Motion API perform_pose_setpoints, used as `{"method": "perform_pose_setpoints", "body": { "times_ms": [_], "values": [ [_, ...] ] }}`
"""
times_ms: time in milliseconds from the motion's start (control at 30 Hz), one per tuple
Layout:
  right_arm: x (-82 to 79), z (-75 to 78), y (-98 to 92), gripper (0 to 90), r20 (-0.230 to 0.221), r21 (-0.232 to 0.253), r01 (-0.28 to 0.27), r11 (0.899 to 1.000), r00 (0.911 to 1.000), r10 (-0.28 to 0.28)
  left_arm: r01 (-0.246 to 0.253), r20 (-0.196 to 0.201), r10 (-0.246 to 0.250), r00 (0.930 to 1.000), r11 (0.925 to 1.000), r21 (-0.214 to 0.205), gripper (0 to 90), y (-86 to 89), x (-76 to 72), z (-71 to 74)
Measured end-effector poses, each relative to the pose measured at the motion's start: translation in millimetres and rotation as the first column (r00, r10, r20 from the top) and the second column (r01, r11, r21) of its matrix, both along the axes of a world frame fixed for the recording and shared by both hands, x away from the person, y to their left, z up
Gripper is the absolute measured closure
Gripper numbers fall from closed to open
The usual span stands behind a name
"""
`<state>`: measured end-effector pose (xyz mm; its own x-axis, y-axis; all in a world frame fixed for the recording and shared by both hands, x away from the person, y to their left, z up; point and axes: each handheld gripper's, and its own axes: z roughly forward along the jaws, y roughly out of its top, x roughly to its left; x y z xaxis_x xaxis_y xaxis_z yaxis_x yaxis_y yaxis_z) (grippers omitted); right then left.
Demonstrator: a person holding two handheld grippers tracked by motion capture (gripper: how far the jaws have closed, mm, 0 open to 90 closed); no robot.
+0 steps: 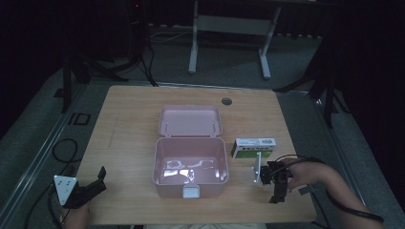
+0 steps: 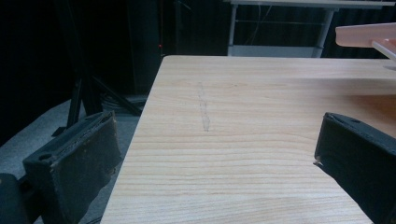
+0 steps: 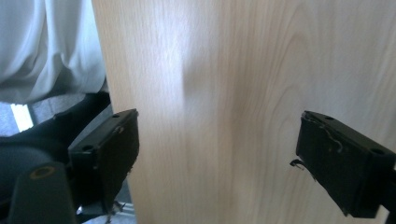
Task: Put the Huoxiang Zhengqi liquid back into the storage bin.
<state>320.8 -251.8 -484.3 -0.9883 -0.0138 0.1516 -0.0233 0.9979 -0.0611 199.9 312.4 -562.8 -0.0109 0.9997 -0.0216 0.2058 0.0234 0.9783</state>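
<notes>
— While the wooden table is lying under the high view, how many things are sitting on it?

— One pink plastic box, rectangular with rounded corners, is standing at the middle with its hinged lid lying open behind it. One small green-and-white carton is resting just right of the box.

— And the grippers?

— Two. The left gripper is hovering at the table's near left corner, the right gripper near the right edge, just in front of the carton. Both are holding their jaws wide apart, gripping nothing.

— What are the gripper views adding?

— The left gripper view is showing pale straight grain and a faint pencil-like streak; the right gripper view is showing the table's edge and white cloth beyond it.
</notes>
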Motion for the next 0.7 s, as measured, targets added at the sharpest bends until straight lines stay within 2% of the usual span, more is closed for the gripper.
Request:
{"method": "perform_pose_setpoints", "body": {
  "times_ms": [133, 400, 700],
  "values": [
    [1.0, 2.8, 11.4, 13.1, 0.004, 0.021, -0.011, 1.0, 0.9999, 0.011, 0.001, 0.001, -0.001, 1.0, 1.0, 0.001, 0.2, -0.2, 0.0, 0.0],
    [8.2, 13.6, 26.8, 14.4, 0.043, 0.007, -0.031, 1.0, 0.9986, 0.03, 0.003, -0.001, -0.003, 1.0, 1.0, -0.001, 0.2, 0.1, 0.1, 0.0],
    [23.9, 37.9, 30.5, 16.4, 0.096, 0.056, -0.044, 0.997, 0.9947, 0.038, 0.009, 0.0, -0.009, 1.0, 0.9999, -0.005, 0.2, 0.8, -0.1, 0.0]
  ]
}}
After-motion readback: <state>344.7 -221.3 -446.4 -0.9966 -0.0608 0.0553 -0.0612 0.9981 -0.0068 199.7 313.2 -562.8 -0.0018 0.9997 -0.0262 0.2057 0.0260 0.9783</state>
